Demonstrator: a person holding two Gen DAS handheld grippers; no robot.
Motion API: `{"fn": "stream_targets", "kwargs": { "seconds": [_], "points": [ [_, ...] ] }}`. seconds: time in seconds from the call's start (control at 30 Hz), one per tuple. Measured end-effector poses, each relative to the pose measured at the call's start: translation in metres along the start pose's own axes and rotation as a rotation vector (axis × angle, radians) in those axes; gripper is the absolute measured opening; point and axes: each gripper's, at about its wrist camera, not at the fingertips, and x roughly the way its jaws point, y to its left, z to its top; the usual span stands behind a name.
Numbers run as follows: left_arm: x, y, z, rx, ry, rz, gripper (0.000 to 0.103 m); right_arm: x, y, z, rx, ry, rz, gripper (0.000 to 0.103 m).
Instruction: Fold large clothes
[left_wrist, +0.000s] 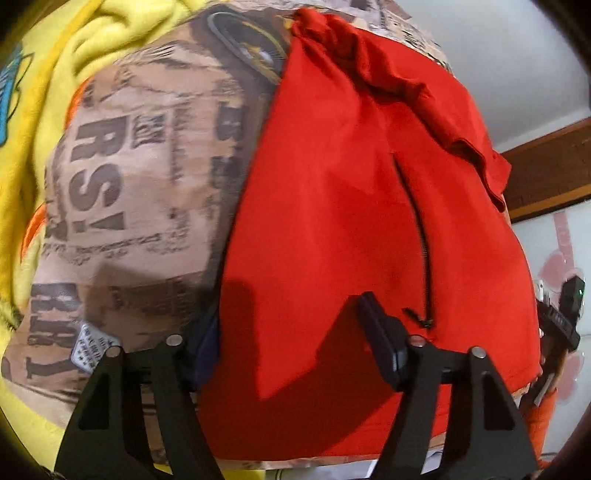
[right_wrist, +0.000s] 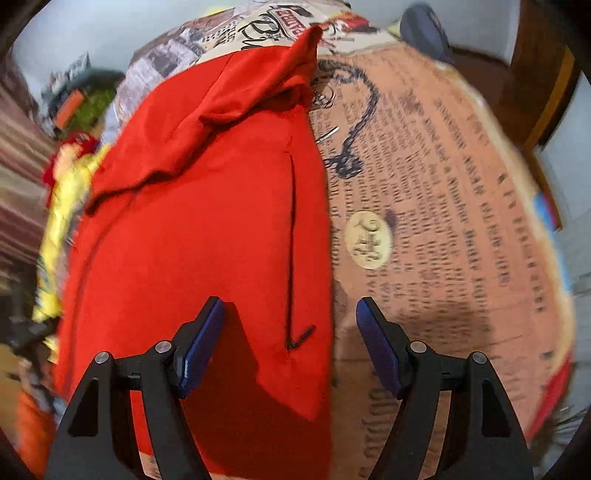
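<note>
We see a red garment (left_wrist: 332, 206) spread over a cloth printed like old newspaper (left_wrist: 147, 192), and it fills the centre and right of the left wrist view. Its fabric is a plain bright red, mostly flat, with a dark zipper line (left_wrist: 421, 236) running down toward the lower middle of the frame and ending in a small pull. Along the upper right a narrower part of the garment lies folded back across the body, bunched into wrinkles.

In the right wrist view the same red garment (right_wrist: 207, 229) takes up the centre and left, its straight edge running down the middle of the frame against the newspaper-print cloth (right_wrist: 443, 221). The zipper (right_wrist: 292, 251) sits just inside that edge. A creased flap crosses the top of the garment here too.

A yellow fabric (left_wrist: 40, 110) lies along the left edge of the left wrist view.

The left gripper (left_wrist: 284, 332) has its jaws wide apart over the garment's lower edge, gripping nothing. The right gripper (right_wrist: 290, 317) is also spread wide, one finger over the red cloth and the other over the print, and holds nothing.
</note>
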Motion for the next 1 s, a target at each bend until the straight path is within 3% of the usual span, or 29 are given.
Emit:
{"fn": "stream_targets", "kwargs": {
  "seconds": [0.1, 0.17, 0.2, 0.27, 0.3, 0.47, 0.63, 0.8, 1.0],
  "points": [
    [0.000, -0.013, 0.001, 0.042, -0.007, -0.010, 0.044, 0.005, -0.003, 0.004, 0.024, -0.015, 0.035, 0.069],
    [-0.002, -0.021, 0.003, 0.065, -0.014, -0.003, 0.014, 0.006, 0.003, 0.005, 0.000, -0.025, 0.055, 0.054],
    [-0.002, -0.024, 0.004, 0.078, -0.016, 0.016, 0.009, 0.006, 0.007, 0.006, -0.008, -0.024, 0.066, 0.049],
    [-0.002, -0.031, 0.010, 0.110, -0.034, 0.055, 0.006, 0.006, 0.012, 0.006, -0.015, -0.031, 0.093, 0.018],
    [-0.005, -0.036, 0.012, 0.123, -0.046, 0.055, 0.006, 0.005, 0.016, 0.008, -0.020, -0.039, 0.106, 0.013],
    [-0.036, -0.063, 0.030, 0.174, -0.153, 0.031, 0.004, -0.011, 0.036, 0.018, -0.074, -0.126, 0.118, 0.011],
    [-0.070, -0.085, 0.053, 0.227, -0.267, 0.023, 0.004, -0.033, 0.036, 0.040, -0.037, -0.203, 0.180, 0.011],
    [-0.095, -0.104, 0.093, 0.241, -0.365, -0.036, 0.004, -0.041, 0.044, 0.071, -0.044, -0.250, 0.208, 0.011],
    [-0.104, -0.117, 0.142, 0.253, -0.453, -0.005, 0.004, -0.035, 0.055, 0.120, -0.067, -0.305, 0.202, 0.010]
  ]
}}
